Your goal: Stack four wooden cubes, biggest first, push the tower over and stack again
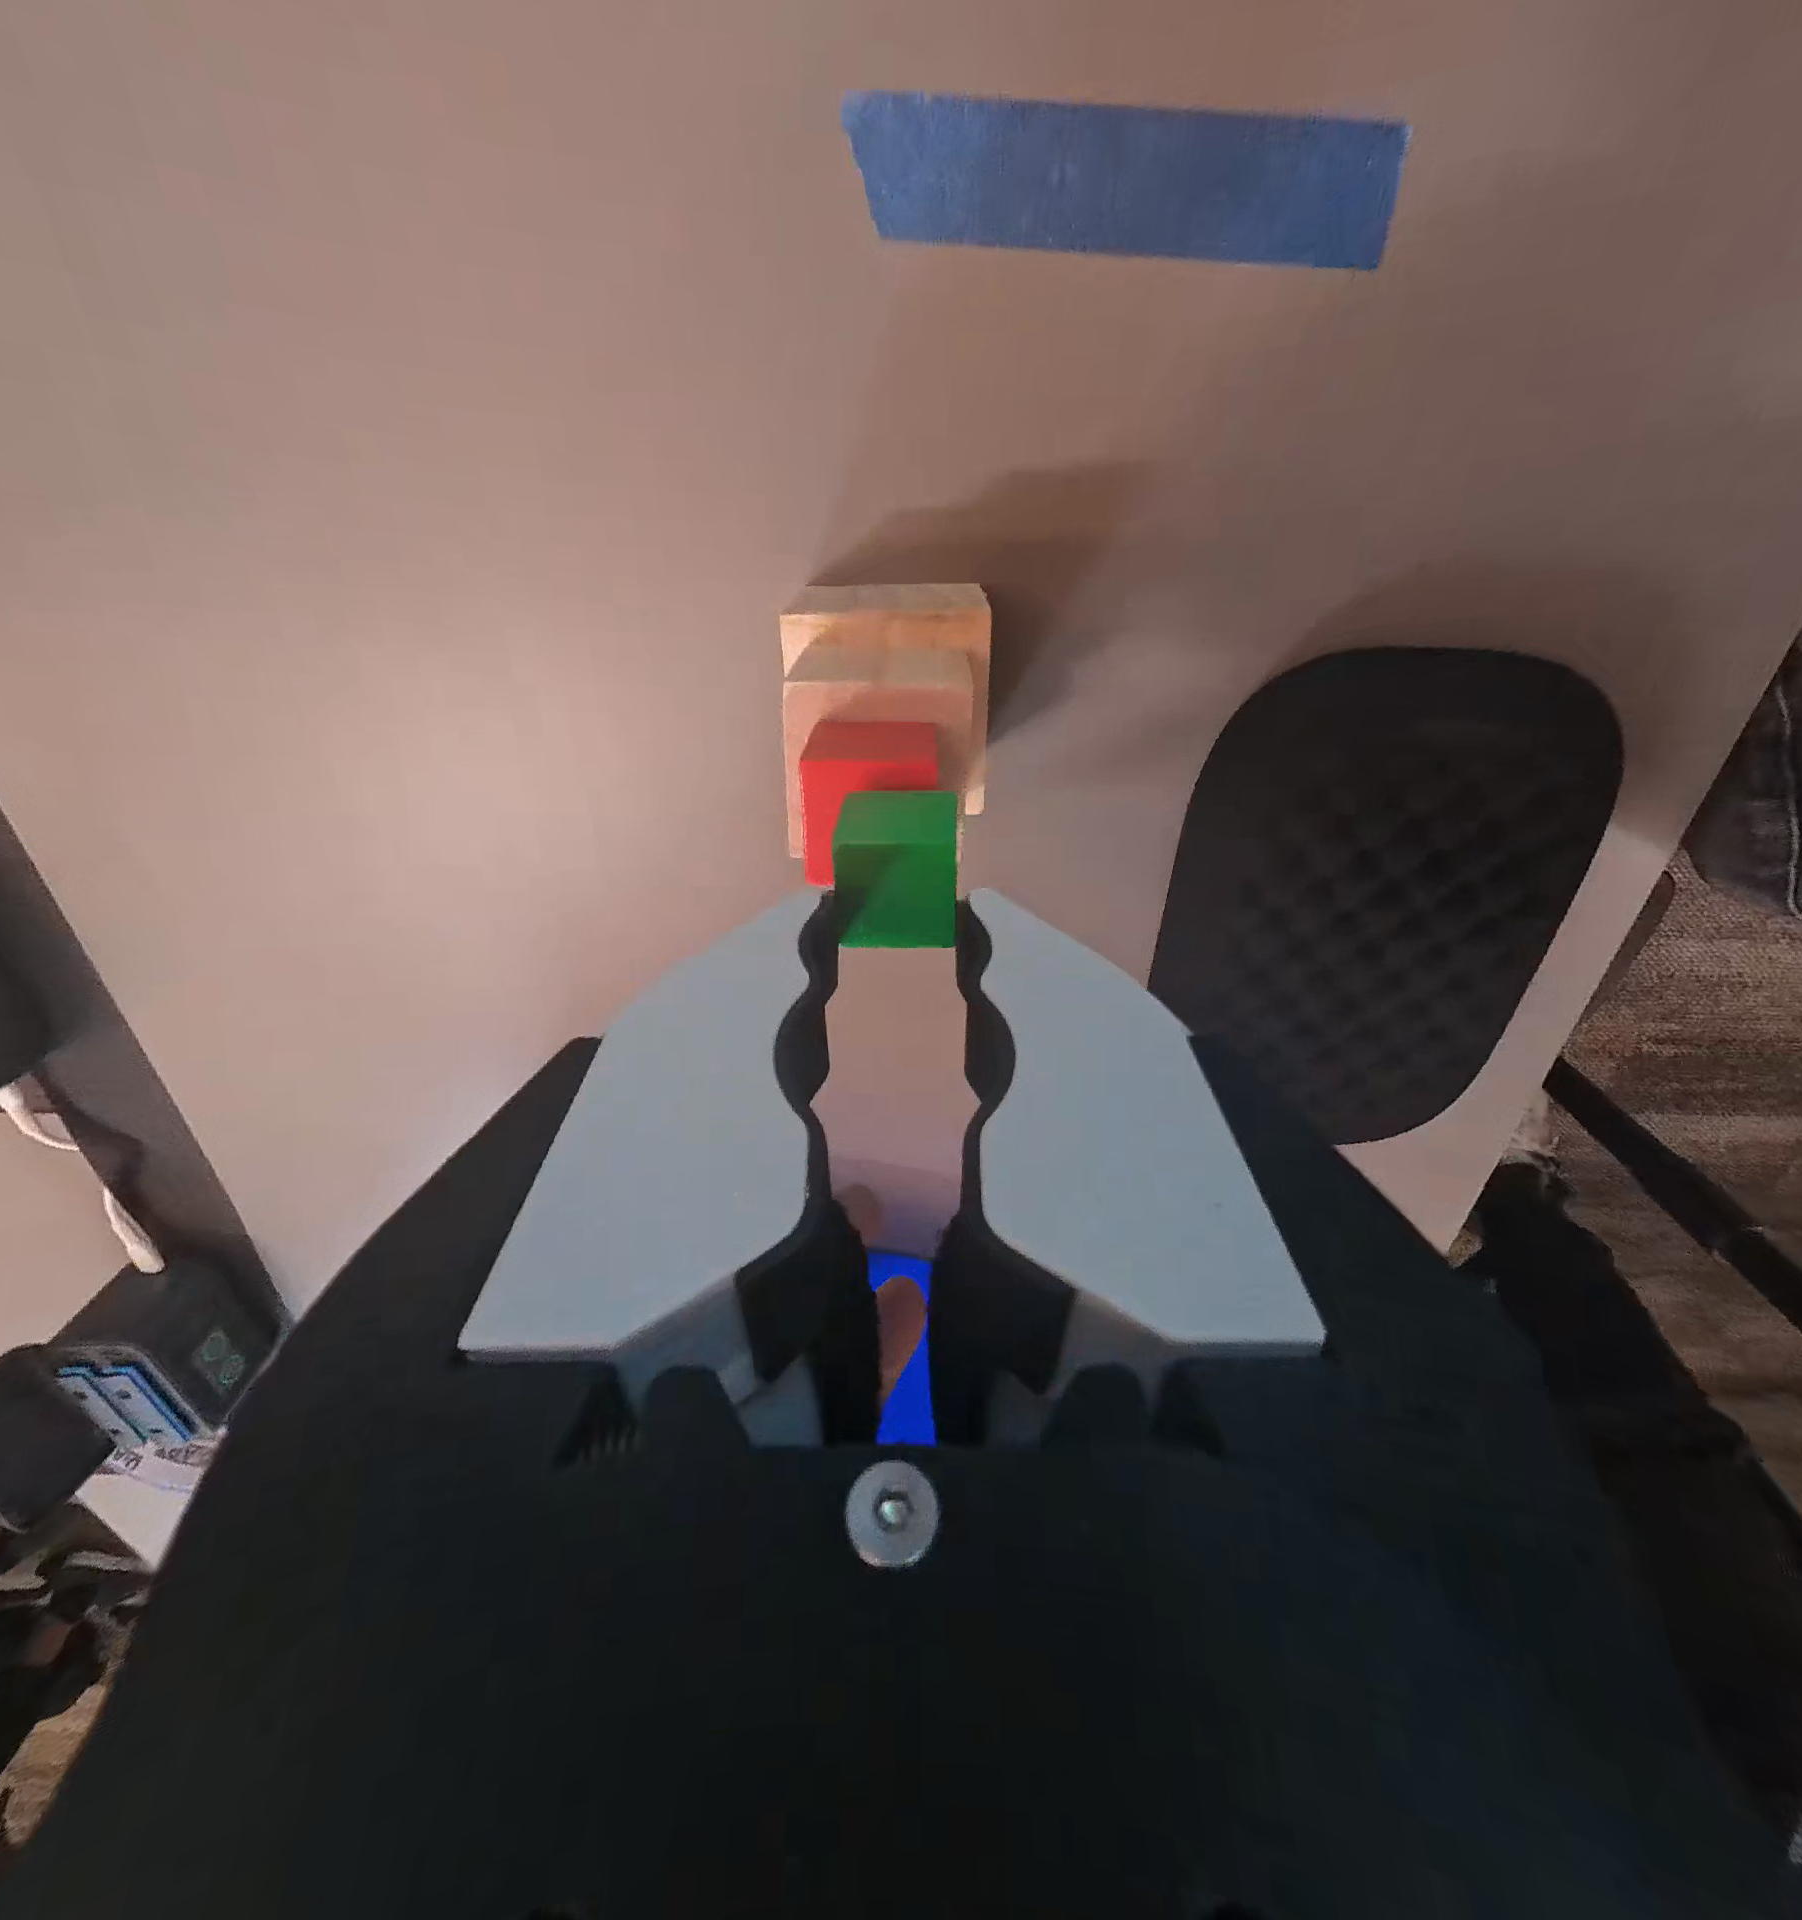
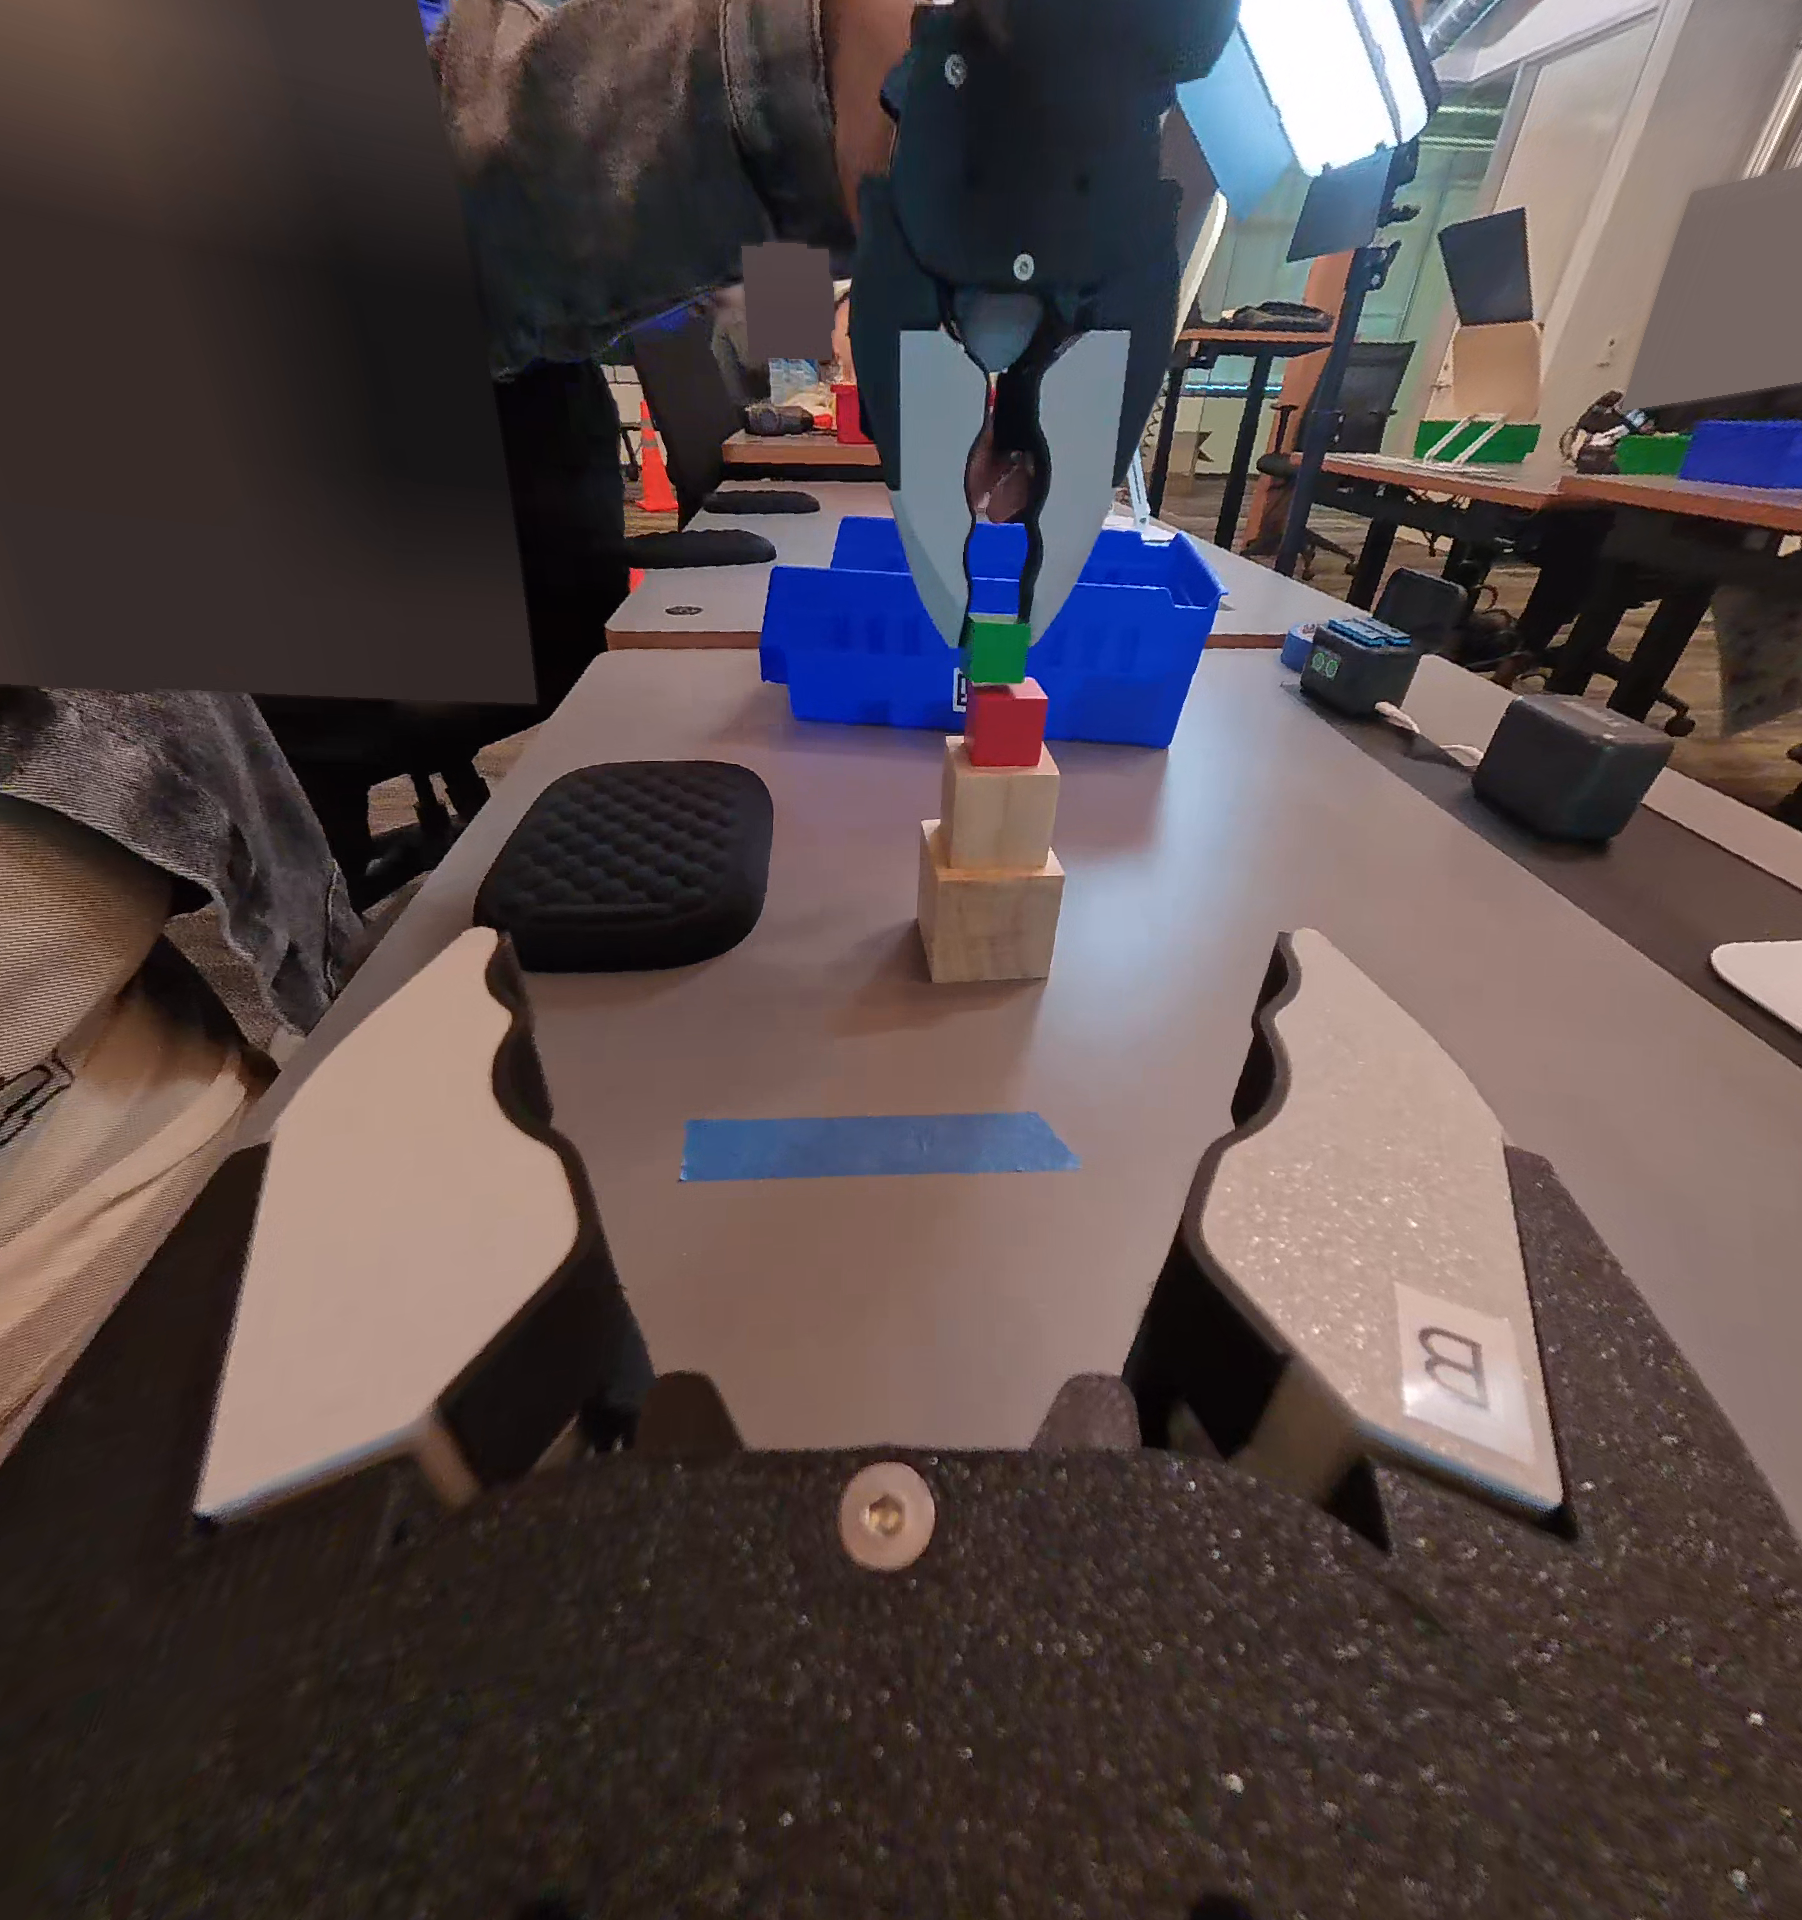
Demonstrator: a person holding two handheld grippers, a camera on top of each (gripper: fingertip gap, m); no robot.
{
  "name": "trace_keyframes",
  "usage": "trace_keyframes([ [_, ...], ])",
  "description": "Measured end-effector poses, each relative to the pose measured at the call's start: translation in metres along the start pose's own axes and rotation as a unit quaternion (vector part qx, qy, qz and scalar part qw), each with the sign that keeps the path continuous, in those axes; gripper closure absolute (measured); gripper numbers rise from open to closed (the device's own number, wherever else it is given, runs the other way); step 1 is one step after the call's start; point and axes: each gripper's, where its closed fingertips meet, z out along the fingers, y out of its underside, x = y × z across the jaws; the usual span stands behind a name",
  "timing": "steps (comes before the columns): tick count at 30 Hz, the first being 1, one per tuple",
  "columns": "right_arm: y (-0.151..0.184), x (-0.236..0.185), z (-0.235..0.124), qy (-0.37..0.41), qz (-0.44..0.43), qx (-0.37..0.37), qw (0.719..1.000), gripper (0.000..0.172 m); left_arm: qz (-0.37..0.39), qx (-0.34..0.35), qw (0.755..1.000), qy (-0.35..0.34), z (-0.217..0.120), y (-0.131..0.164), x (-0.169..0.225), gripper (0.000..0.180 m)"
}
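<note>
Left claw (image 2: 996, 623) is gripping the green cube (image 2: 996, 651) just above the red cube (image 2: 1005, 724); I am holding the right claw (image 2: 892, 977) spread wide, near that tower.

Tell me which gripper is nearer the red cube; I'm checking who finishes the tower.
Left. The left gripper hangs right above the red cube, holding the green cube; the right gripper waits back, open.

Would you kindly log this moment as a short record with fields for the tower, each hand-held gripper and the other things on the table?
tower, bottom to top: large wooden cube, smaller wooden cube, red cube
top piece: green cube, just above the red cube
left hand-held gripper: shut on the green cube, pointing down
right hand-held gripper: wide open, holding nothing
also on table: black pad, blue tape strip, blue bin
</note>
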Motion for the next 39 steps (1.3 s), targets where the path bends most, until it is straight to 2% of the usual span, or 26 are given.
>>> trace_keyframes([
  [31, 0.003, -0.003, 0.002, -0.007, -0.008, -0.01, 1.0, 0.042, 0.005, 0.0, 1.0, -0.016, 0.005, -0.001, -0.006, 0.157],
  [33, 0.004, -0.003, 0.002, -0.006, -0.009, -0.012, 1.0, 0.041, 0.0, 0.012, 1.0, -0.014, 0.003, -0.001, -0.005, 0.145],
  [36, 0.005, 0.0, 0.0, 0.006, -0.022, -0.022, 0.999, 0.037, -0.037, 0.086, 0.995, -0.026, -0.006, -0.01, -0.005, 0.099],
  [37, 0.005, 0.003, -0.001, 0.018, -0.034, -0.027, 0.999, 0.034, -0.048, 0.123, 0.991, -0.033, -0.01, -0.014, -0.004, 0.08],
  [39, 0.004, 0.009, -0.004, 0.043, -0.074, -0.027, 0.996, 0.027, -0.053, 0.209, 0.975, -0.06, -0.02, -0.021, -0.003, 0.056],
])
